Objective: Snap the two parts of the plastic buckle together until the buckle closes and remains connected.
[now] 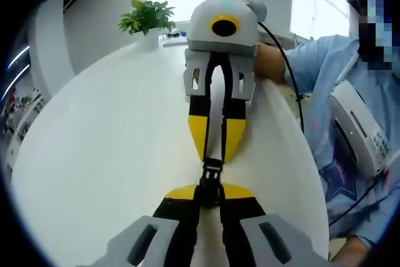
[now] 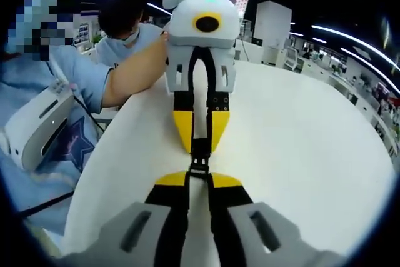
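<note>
buckle point(image 1: 211, 176): small, light, rigid black plastic on webbing, above white surface point(image 1: 106, 154) between grippers | left gripper point(image 1: 209, 195): jaws pinched on near half | right gripper point(image 1: 216, 145): jaws nipping far strap | hold close behind each half

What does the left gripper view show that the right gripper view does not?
Left gripper view alone: a green potted plant at the far table edge, before bright windows. Right gripper view alone: a second person bent over behind the table, and a dark hall with strip lights. Shared: the round white table, the black plastic buckle on its grey strap, and the left gripper and right gripper, both shut on it.
</note>
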The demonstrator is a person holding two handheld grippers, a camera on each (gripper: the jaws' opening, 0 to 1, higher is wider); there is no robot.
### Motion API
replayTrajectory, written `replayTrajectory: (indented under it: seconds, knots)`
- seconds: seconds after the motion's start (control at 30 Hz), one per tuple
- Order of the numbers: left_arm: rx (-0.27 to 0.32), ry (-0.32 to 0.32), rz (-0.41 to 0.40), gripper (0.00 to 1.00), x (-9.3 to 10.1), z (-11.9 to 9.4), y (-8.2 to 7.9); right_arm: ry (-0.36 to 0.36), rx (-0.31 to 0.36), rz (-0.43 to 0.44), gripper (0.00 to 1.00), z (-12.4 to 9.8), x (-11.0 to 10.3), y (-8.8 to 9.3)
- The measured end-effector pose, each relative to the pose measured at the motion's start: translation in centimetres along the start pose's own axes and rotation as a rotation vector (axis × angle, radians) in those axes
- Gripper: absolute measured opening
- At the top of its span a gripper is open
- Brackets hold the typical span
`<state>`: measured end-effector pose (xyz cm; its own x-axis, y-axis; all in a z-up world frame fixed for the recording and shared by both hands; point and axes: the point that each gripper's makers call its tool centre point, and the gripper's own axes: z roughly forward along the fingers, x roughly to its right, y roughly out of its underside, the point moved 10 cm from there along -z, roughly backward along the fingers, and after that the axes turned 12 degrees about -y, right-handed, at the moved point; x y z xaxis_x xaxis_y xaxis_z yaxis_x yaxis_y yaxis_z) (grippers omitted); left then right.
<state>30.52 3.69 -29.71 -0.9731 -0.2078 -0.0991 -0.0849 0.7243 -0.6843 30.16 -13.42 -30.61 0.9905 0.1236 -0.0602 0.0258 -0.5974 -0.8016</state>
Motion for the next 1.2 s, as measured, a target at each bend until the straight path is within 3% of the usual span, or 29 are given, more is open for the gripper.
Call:
replayTrajectory:
  seconds: [0.3,0.37,0.43,0.57,0.63,0.7,0.73,0.87,1.2]
  knots:
    - [-0.005,-0.002,-0.014,0.11,-0.2,0.1,0.1,-0.003,-0.017,0.027,0.09,-0.4,0.4,0.5]
    - [-0.004,-0.002,-0.013,0.11,-0.1,0.1,0.2,0.006,-0.043,0.011,0.00,-0.5,0.2,0.4]
    - [-0.002,-0.001,-0.013,0.11,-0.1,0.1,0.3,0.042,-0.045,-0.059,0.00,-0.4,0.3,0.3]
    - [0.003,0.002,-0.012,0.11,0.0,0.1,0.4,0.082,-0.049,-0.044,0.00,-0.4,0.4,0.6]
    - [0.000,-0.008,-0.017,0.11,-0.1,0.1,0.5,0.061,0.031,0.033,0.03,-0.3,0.4,0.3]
    - [-0.004,-0.015,-0.021,0.11,-0.2,0.0,0.6,0.017,0.111,0.151,0.14,-0.1,0.2,-0.2]
    - [-0.005,-0.016,-0.023,0.11,-0.2,0.0,0.6,0.005,0.114,0.179,0.16,0.2,0.1,-0.2]
    - [-0.010,-0.023,-0.028,0.12,-0.1,-0.1,0.7,0.071,0.054,0.177,0.18,1.2,-0.1,-0.7]
    - [-0.010,-0.021,-0.034,0.12,0.0,0.0,0.7,0.099,0.002,0.162,0.20,1.8,-0.9,-1.0]
